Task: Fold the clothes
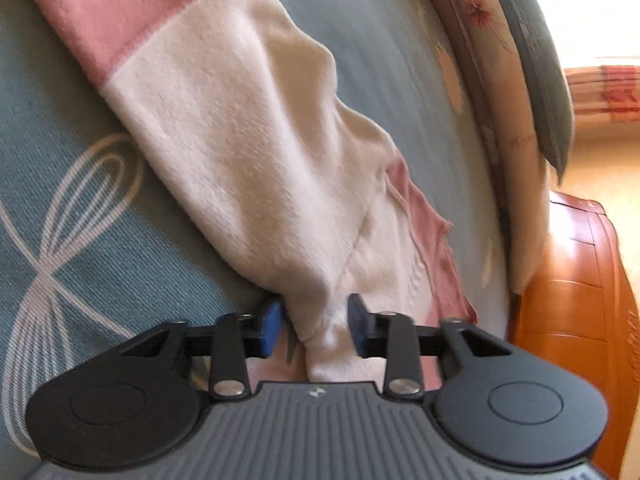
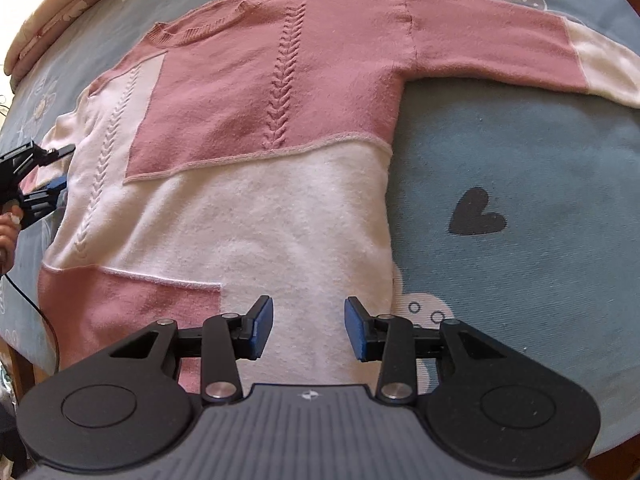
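Note:
A pink and white knit sweater (image 2: pixel 240 200) lies flat, front up, on a blue patterned bedsheet (image 2: pixel 520 160). Its right sleeve (image 2: pixel 500 48) stretches out to the side. My right gripper (image 2: pixel 309 328) hovers open over the white hem area, with nothing between its blue pads. My left gripper (image 1: pixel 316 328) is at the other sleeve (image 1: pixel 240 140). The white cuff runs between its blue pads (image 1: pixel 272 328), which stand apart about as wide as the right ones. The right wrist view shows the left gripper (image 2: pixel 58 168) at the sweater's left edge, fingers apart.
A floral quilt or pillow edge (image 1: pixel 500 100) runs along the far side of the bed. An orange wooden bed frame (image 1: pixel 568 300) stands beside it. A person's hand (image 2: pixel 8 232) and a black cable (image 2: pixel 36 308) are at the left edge.

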`<state>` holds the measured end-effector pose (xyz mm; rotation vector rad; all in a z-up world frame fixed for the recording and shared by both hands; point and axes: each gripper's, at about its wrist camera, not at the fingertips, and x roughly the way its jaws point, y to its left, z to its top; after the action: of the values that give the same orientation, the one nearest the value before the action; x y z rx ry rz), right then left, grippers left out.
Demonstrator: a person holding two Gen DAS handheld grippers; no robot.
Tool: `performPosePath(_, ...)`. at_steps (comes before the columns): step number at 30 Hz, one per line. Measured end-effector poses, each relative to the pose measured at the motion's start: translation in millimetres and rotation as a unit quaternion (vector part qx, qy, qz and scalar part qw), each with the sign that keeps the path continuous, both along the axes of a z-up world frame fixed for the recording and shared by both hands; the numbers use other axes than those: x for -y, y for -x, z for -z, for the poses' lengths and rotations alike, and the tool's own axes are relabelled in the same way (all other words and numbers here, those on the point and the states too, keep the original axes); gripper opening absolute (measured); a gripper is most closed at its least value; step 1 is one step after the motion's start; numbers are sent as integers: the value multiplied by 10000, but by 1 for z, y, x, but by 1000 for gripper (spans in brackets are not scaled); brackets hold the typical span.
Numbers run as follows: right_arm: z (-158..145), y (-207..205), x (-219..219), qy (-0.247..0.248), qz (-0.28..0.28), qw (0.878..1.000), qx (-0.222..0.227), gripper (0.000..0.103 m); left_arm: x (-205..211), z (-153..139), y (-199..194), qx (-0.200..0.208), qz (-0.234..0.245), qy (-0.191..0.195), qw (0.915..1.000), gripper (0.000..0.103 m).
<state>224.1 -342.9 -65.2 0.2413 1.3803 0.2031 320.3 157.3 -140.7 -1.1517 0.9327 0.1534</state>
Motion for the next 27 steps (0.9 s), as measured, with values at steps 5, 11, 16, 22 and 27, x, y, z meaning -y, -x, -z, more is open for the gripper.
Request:
performPosePath(5, -2, -1, -5, 37, -122, 9999, 44, 44, 3, -24, -15, -11, 89, -1076, 9942, 11)
performPosePath(11, -3, -7, -6, 125, -146, 9998, 111, 45, -1, -33, -20, -135, 378, -1264, 9912, 12)
performPosePath(16, -5, -9, -13, 152, -269, 9994, 183, 46, -14, -44, 4, -201, 392, -1250, 9912, 21)
performPosePath(22, -9, -12, -21, 229, -467, 9983, 278, 47, -41, -72, 15, -91, 399, -2082, 9772, 41)
performPosePath(27, -13, -17, -29, 286, -578, 9973, 351, 48, -90, -83, 16, -417, -435, -2853, 9566, 42)
